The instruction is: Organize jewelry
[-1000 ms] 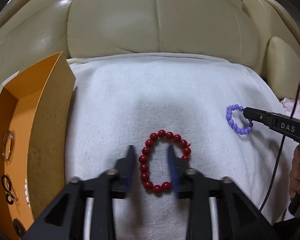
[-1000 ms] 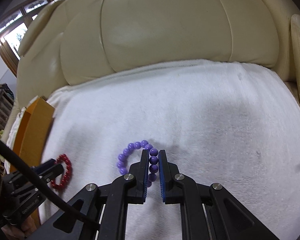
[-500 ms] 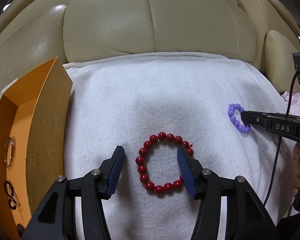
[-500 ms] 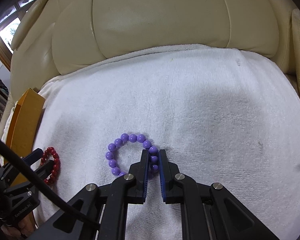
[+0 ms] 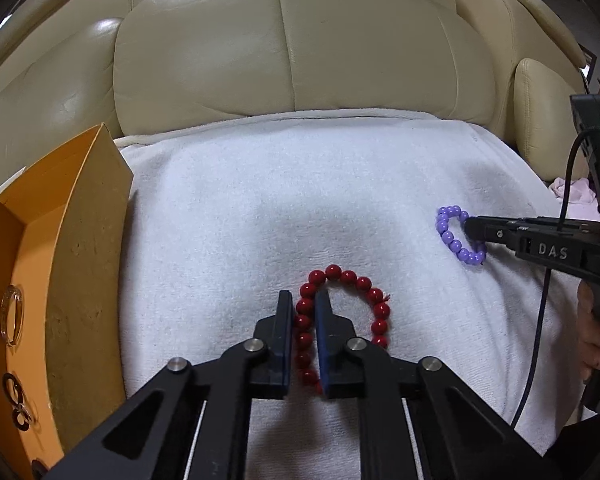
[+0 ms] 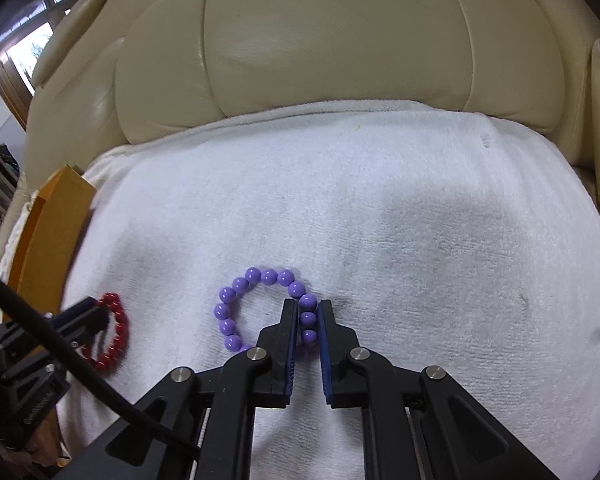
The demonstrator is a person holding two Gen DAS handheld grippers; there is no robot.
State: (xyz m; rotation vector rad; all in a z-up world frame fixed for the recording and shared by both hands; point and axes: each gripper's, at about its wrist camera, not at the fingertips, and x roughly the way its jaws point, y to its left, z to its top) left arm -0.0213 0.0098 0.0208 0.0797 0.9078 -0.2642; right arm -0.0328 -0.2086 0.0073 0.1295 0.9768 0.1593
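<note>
The left gripper [image 5: 304, 304] is clamping the left side of the red bracelet [image 5: 374, 294] near the towel's [image 5: 340, 184] front edge. The right gripper [image 6: 305, 307] is pinching the purple bracelet [image 6: 236, 284] toward the right edge; the orange box [image 5: 88, 240] is flanking the left edge.

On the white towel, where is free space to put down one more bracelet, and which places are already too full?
Free: the white towel between the purple bead bracelet and the cream leather backrest, and its whole right part. Crowded: the near left, where the red bead bracelet, the left gripper and the orange cardboard box sit close together.
</note>
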